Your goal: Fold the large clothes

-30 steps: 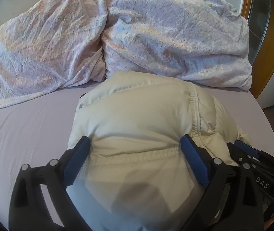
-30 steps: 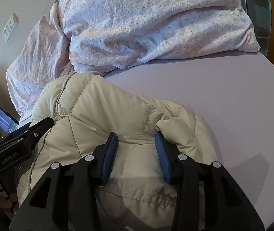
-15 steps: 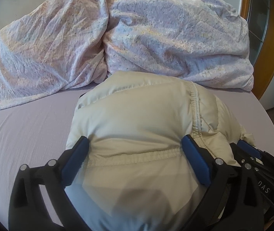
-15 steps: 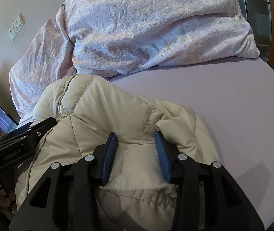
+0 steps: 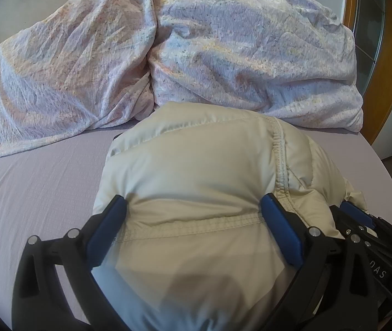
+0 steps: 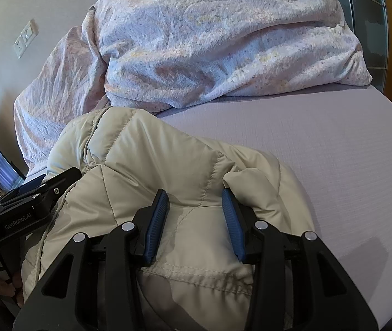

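Cream puffy jacket (image 5: 196,171) bunched on the bed (image 5: 38,182), near the duvet (image 5: 223,55). Left tongs (image 5: 194,215) clamped wide on its hem, right tongs (image 6: 194,209) pinching a fold. Slippery padding could slide out, undoing the fold. Only right view shows the sleeve side.

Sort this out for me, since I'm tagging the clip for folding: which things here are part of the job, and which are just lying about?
Part of the job:
- jacket, puffy and beige
- left tongs, closed on the jacket
- right tongs, closed on the jacket

Just lying about:
- duvet, bunched behind the jacket
- sheet underneath
- wall socket
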Demonstrator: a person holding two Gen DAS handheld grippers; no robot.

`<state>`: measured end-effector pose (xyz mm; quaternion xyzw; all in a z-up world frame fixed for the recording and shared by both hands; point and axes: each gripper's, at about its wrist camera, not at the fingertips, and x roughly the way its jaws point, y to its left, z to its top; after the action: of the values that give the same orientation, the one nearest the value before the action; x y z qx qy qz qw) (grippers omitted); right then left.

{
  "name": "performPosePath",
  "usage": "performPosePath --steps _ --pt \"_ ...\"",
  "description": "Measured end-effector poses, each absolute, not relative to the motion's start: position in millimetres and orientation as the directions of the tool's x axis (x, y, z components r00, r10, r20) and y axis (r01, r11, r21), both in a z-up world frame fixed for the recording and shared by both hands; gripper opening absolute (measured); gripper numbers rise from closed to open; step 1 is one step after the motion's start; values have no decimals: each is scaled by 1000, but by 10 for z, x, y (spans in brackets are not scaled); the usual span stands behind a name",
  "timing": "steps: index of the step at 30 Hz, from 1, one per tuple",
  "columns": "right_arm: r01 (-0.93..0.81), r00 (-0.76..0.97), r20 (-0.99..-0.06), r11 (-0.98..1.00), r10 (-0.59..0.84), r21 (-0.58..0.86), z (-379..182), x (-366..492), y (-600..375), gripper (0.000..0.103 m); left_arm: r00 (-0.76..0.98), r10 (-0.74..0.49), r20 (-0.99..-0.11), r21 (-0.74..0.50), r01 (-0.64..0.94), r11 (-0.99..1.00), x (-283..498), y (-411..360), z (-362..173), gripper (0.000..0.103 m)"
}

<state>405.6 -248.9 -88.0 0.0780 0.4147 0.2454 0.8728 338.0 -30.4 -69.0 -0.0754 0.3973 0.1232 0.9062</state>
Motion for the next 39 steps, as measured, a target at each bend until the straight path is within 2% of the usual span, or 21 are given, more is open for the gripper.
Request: performPosePath --steps 10,14,19,22,29,39 --pt "-380 547 -678 867 491 321 -905 4049 -2482 43 662 176 -728 -30 -288 957 3362 -312 -680 97" --pt "-387 518 -715 874 469 293 -835 4079 -2453 43 656 167 -736 -37 -285 958 3357 -302 -645 97" --pt "-368 487 -721 865 493 342 -687 4061 -2595 43 676 123 -726 -87 -268 959 3139 -214 -471 95" --pt "-374 482 -717 858 504 352 -647 3991 -2658 43 679 126 -723 -73 -256 964 3037 -209 -439 95" --pt "-383 456 -724 849 517 364 -770 4011 -2644 44 653 103 -751 -96 -263 960 3030 -136 -578 101" --pt "-402 469 -695 832 546 382 -876 3994 -2657 44 654 79 -752 -122 -256 959 3049 -88 -661 101"
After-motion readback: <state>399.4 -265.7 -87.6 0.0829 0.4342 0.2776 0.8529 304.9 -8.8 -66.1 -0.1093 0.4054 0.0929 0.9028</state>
